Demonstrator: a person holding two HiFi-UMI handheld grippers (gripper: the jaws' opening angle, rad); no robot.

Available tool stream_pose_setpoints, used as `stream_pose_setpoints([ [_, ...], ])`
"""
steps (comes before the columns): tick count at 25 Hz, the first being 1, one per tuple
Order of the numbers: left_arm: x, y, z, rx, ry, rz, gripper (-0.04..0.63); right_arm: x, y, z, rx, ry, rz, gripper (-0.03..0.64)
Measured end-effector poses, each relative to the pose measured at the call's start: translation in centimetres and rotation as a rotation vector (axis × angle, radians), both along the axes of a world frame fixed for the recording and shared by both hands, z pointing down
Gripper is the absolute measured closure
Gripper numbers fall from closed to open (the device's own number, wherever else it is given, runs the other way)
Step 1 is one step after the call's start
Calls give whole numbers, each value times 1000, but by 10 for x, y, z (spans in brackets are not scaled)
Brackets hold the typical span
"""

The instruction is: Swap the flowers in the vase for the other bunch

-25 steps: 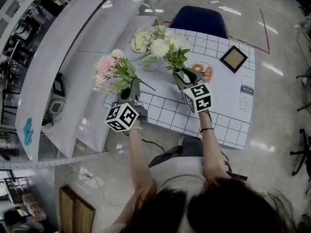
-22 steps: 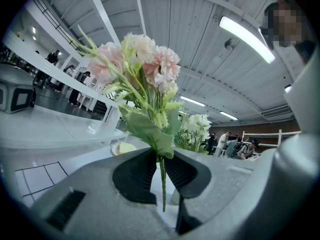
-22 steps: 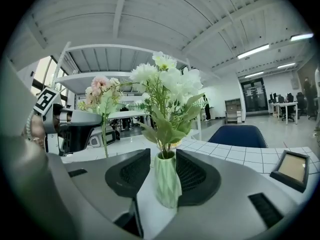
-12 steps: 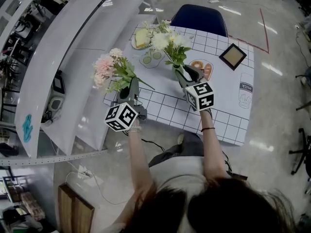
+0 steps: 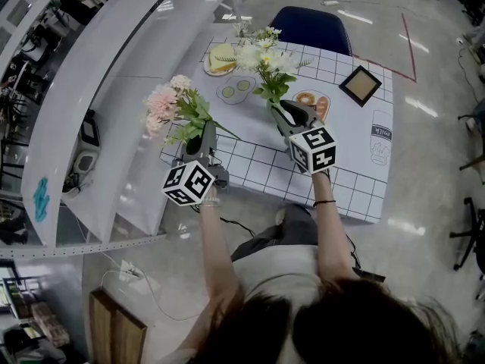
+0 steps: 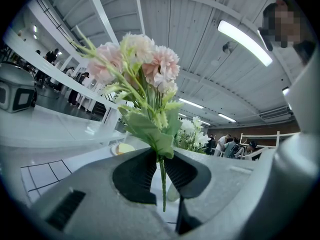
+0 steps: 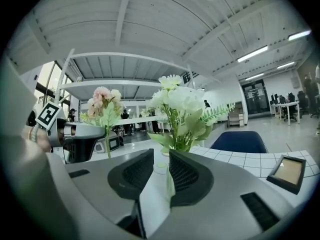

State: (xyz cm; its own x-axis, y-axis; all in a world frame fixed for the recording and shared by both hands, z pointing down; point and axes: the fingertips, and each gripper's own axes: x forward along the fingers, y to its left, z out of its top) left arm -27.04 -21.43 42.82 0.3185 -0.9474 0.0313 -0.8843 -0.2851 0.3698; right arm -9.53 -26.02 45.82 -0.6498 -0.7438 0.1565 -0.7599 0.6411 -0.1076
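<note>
My left gripper [image 5: 203, 136] is shut on the thin stem of a pink flower bunch [image 5: 170, 105] and holds it upright beside the table's left edge. In the left gripper view the stem [image 6: 161, 176] is pinched between the pads. A white flower bunch [image 5: 261, 58] stands over the table. My right gripper [image 5: 282, 114] has its jaws around the bunch's stems [image 7: 171, 156]. The jaws have just been closing, and a gap still shows beside the stems. A pale vase [image 6: 172, 191] shows under the white bunch in the left gripper view. In the head view it is hidden.
The table [image 5: 356, 180] has a white grid cloth with a plate of yellow food [image 5: 220, 58], an orange-filled plate [image 5: 312, 103] and a small picture frame [image 5: 361, 86]. A blue chair [image 5: 311, 29] stands behind it. A curved white shelf [image 5: 98, 112] runs along the left.
The right gripper and the white bunch have shifted slightly up the picture. The left gripper and the pink bunch have kept still.
</note>
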Motion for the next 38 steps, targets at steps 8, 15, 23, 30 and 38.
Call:
stream_pose_setpoints([
  [8,5,3,-5,13,-2,15,541,-4,7,-17,17,-23,-39,561],
  [15,12,4,-10,27,-13,44,541,-12,16,-29,9,-53,-122,588],
  [23,25,5,-12,30,-25,88,541,-16,21,-39,8,-58,-166,604],
  [30,27,3,-16,41,-24,94,541,-16,22,-44,6,-82,-187,609],
  [38,29,3,-16,43,-25,101,541,-17,23,-44,9,-78,-196,609],
])
